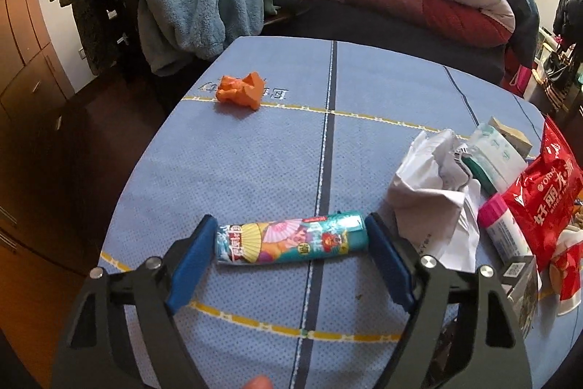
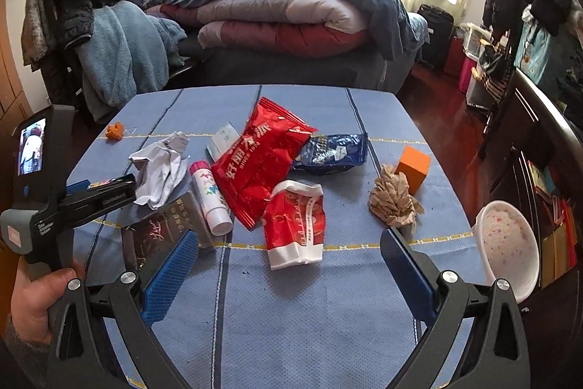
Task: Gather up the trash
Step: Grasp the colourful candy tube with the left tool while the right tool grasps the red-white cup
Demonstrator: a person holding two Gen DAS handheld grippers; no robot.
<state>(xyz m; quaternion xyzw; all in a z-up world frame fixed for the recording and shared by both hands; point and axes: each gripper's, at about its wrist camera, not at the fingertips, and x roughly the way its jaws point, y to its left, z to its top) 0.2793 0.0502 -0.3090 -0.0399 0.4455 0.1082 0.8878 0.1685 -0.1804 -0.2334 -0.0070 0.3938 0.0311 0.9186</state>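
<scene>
A colourful rolled tube wrapper (image 1: 291, 237) lies crosswise on the blue tablecloth (image 1: 255, 166). My left gripper (image 1: 288, 225) spans it lengthwise, one blue pad against each end, and the wrapper rests on the cloth. My right gripper (image 2: 289, 236) hangs open above the near part of the table, nothing between its fingers. Just ahead of it lies a crumpled red and white packet (image 2: 295, 225). Beyond are a big red snack bag (image 2: 258, 163), a blue packet (image 2: 333, 152), crumpled white paper (image 2: 160, 166) and a brown paper wad (image 2: 393, 203).
An orange crumpled scrap (image 1: 238, 92) sits far left. A pink-capped white tube (image 2: 211, 195), a dark box (image 2: 160, 236) and an orange cube (image 2: 413, 168) lie among the litter. A white bowl (image 2: 506, 243) stands at the right table edge. A bed with quilts (image 2: 284, 24) is behind.
</scene>
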